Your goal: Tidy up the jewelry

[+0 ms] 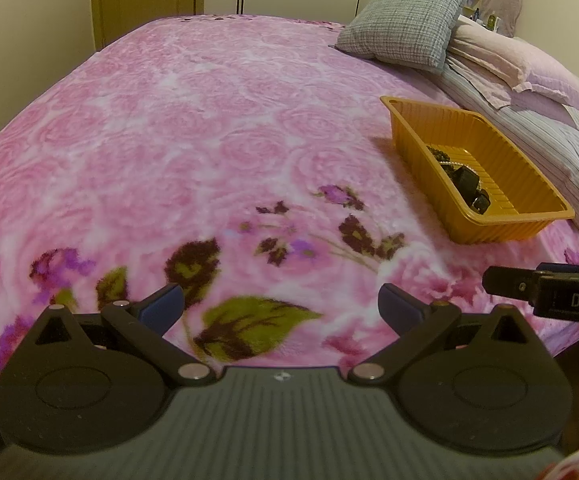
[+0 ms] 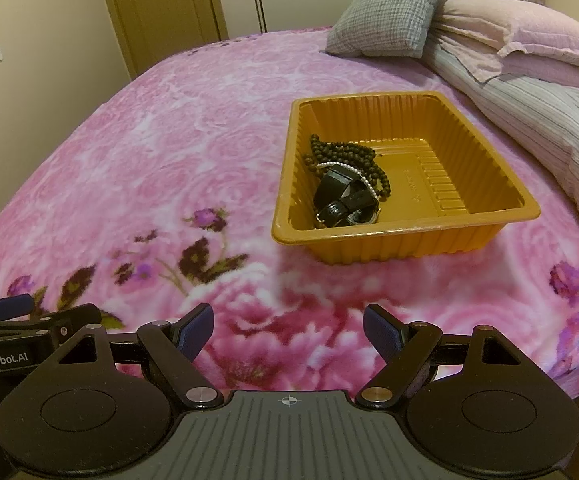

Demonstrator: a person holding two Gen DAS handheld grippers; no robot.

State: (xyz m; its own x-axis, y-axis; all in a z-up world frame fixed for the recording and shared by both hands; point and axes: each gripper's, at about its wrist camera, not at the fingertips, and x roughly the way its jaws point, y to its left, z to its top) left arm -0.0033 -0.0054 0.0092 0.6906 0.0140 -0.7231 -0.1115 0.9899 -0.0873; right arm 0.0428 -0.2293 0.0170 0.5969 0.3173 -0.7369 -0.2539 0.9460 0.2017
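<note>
Left wrist view: the left gripper (image 1: 281, 306) gapes wide and holds nothing at the bottom of the frame. The orange tray (image 1: 501, 216) sits right of centre, its jewelry (image 1: 469, 184) half hidden by the near wall. At the right edge, a cut-off label reads "DAS".

Right wrist view: the right gripper (image 2: 288, 334) is spread wide, holding nothing. Beads (image 2: 349, 156) and a watch (image 2: 341, 200) lie in the tray's left half. "GenRobot.AI" reads at lower left.

White lettering "GenRobot.AI" stands on the black body of the left hand-held gripper (image 2: 7, 308), left of the orange tray (image 2: 405, 232). The right hand-held gripper (image 1: 545, 286), below that tray (image 1: 489, 224), shows only "DAS", cut off by the frame edge.
</note>
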